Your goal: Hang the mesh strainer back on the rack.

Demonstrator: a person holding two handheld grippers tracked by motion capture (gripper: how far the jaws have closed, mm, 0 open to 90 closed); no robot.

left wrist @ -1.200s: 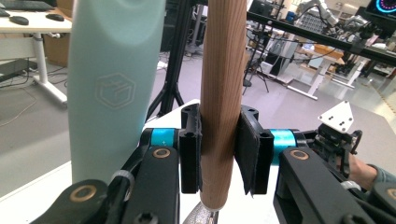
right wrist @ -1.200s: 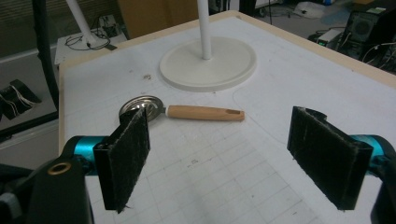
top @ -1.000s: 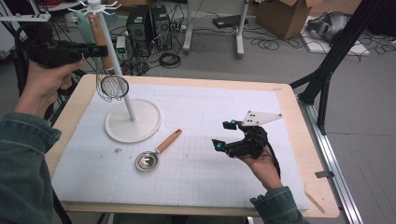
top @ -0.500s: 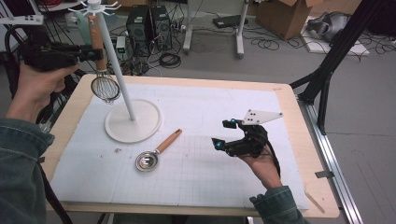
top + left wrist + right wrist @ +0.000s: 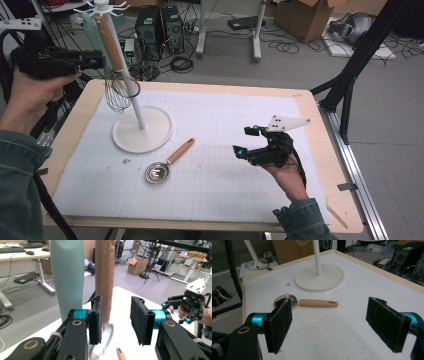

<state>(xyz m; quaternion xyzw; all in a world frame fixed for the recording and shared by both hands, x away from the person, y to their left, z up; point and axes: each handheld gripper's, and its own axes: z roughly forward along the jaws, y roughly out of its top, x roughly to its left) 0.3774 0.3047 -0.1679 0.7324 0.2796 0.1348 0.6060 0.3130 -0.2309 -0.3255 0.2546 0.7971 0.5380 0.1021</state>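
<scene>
Your left tool (image 5: 97, 61) is up beside the rack pole (image 5: 131, 95), and its jaws have just been opening: they stand spread with the whisk's wooden handle (image 5: 105, 277) just behind the gap, the pads off it. The whisk (image 5: 117, 92) hangs against the pole, above the round rack base (image 5: 155, 131). Your right tool (image 5: 245, 141) hovers over the white surface (image 5: 225, 175), right of the base, jaws spread wide on nothing. The wooden-handled strainer (image 5: 167, 162) lies just in front of the base.
</scene>
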